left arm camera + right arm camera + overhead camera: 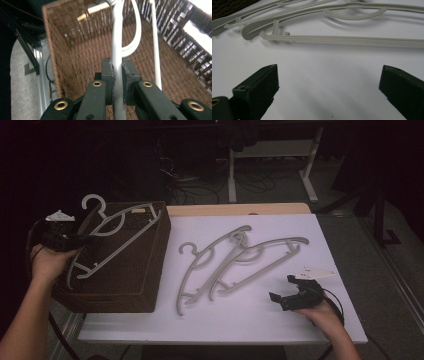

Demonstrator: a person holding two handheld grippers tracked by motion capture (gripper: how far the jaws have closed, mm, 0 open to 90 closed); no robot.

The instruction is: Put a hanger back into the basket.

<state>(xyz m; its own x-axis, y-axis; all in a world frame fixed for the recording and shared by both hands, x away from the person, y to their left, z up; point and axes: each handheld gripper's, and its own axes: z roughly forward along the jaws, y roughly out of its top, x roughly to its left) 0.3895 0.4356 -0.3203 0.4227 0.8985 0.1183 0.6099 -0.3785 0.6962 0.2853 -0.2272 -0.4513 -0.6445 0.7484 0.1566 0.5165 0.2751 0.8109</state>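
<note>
At the left of the high view, the left gripper (80, 240) clamps its jaws on a grey hanger (112, 232) that lies tilted over the open brown wicker basket (135, 285); lower right, the right gripper (281, 288) rests on the white table (260, 320) with jaws wide and nothing between them; two more hangers (235, 257) lie overlapping at the frame's centre.

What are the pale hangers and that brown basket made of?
The hanger clamped in the left gripper looks like moulded plastic: pale grey, smooth and matt, with flat ribs and no grain. The two hangers on the table look the same. The basket seems woven wicker or rattan: dark brown strands crossing, with gaps in its wall. It could be an imitation; the pictures leave that open.
</note>
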